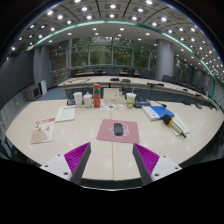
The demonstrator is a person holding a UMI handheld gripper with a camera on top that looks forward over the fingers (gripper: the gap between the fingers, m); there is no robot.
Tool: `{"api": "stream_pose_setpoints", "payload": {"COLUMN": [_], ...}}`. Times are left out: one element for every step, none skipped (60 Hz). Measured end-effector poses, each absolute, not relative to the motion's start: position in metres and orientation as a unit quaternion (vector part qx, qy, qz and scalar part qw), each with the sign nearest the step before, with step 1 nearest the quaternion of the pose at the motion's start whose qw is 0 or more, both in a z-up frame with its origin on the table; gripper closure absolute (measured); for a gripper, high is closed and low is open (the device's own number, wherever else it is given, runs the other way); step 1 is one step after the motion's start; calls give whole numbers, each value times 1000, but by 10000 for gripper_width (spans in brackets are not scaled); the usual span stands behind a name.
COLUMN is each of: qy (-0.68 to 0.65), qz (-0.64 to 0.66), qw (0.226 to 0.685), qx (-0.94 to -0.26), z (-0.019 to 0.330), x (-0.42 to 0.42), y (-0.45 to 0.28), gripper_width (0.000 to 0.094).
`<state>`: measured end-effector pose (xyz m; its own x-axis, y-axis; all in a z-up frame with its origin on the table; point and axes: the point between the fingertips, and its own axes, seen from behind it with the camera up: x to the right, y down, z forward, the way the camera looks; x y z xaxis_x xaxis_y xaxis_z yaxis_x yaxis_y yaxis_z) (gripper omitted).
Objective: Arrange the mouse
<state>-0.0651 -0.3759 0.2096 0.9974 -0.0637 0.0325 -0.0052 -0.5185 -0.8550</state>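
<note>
A dark mouse (pixel 118 128) lies on a pink mouse mat (pixel 117 131) on the pale table (pixel 60 135), a short way beyond my fingers and roughly centred between them. My gripper (pixel 112 158) is open and empty. Its two fingers with purple pads (pixel 76 155) stand wide apart above the table's near part. Nothing is between them.
Cups and a red can (pixel 97 99) stand at the table's far side. Papers (pixel 43 129) lie to the left, and books and a pen (pixel 166 117) to the right. More desks fill the room behind.
</note>
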Motion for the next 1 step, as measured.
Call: {"api": "stream_pose_setpoints", "payload": {"qy": [20], "qz": [-29], "qw": [490], "qx": [-871], "z": [210], "x": [-65], "y": [-377], "gripper_width": [81]}}
